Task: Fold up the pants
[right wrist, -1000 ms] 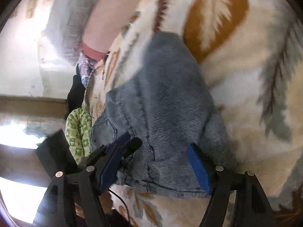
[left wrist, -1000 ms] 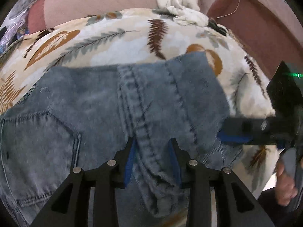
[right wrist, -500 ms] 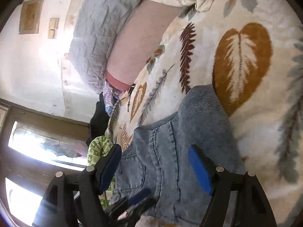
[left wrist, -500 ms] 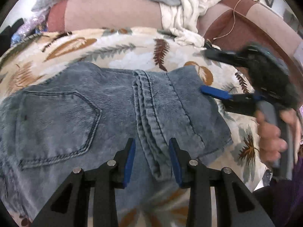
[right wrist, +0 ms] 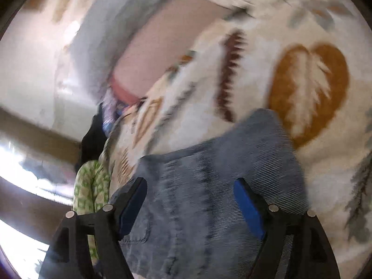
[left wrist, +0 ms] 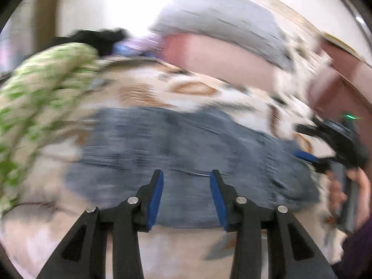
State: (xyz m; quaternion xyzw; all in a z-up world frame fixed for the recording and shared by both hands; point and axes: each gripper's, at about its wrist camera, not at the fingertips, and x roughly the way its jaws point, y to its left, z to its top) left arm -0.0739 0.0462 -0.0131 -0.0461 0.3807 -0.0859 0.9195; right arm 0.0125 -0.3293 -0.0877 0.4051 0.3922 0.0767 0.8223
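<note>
**Denim released, both grippers off the pants**

Blue denim fills the middle of both views: the folded pants point(left wrist: 186, 148) lie flat on the leaf-print blanket point(left wrist: 144, 90) that covers the bed. A second ago my left gripper point(left wrist: 186, 200) had a thick seam fold of the pants between its blue pads; now nothing is between them. Its jaws have just been opening and stand apart above the near edge of the denim, and the left view has swung so that a green-patterned cloth point(left wrist: 39, 88) shows at far left. All of that view is motion-blurred.

To the right, my right gripper point(right wrist: 190, 209) also stands wide with its jaws apart; they have just been opening a little further. It holds nothing, and the denim lies below its pads. From the left camera I see it at the right end of the pants, a hand point(left wrist: 348, 193) on its handle.

I can read no writing or labels.

Bare blanket lies beyond the far edge and right end of the pants; a pink bolster point(left wrist: 220, 58) borders the blanket further back.
</note>
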